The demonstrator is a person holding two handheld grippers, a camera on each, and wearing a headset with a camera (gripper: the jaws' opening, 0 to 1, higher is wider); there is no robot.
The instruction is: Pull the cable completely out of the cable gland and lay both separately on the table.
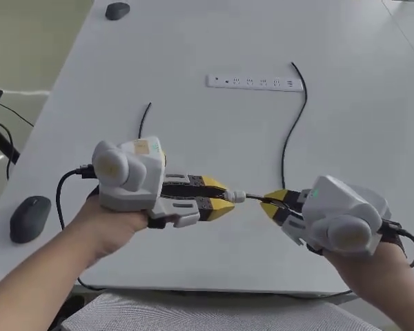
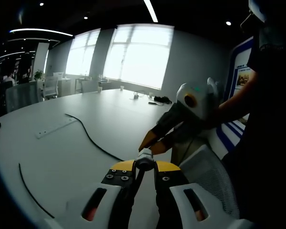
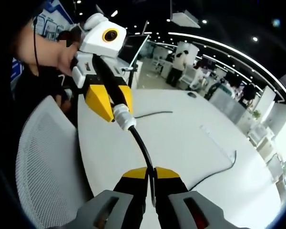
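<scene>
A pale cable gland [image 1: 236, 196] is held above the table's near edge, with my left gripper [image 1: 228, 197] shut on it; in the left gripper view the gland [image 2: 145, 156] sits between the yellow-tipped jaws. A black cable [image 1: 255, 199] runs out of the gland into my right gripper [image 1: 271, 202], which is shut on it a short way off. In the right gripper view the cable [image 3: 141, 142] leads from the gland [image 3: 123, 117] down to my own gripper [image 3: 151, 173]. Beyond the right gripper the cable [image 1: 293, 124] trails across the table.
A white power strip [image 1: 255, 83] lies farther back on the white table [image 1: 193, 48]. A short black wire [image 1: 143, 118] lies left of centre, a dark mouse [image 1: 30, 217] at the left edge, and another dark object [image 1: 117, 10] far back. A mesh chair [image 1: 193, 314] is below.
</scene>
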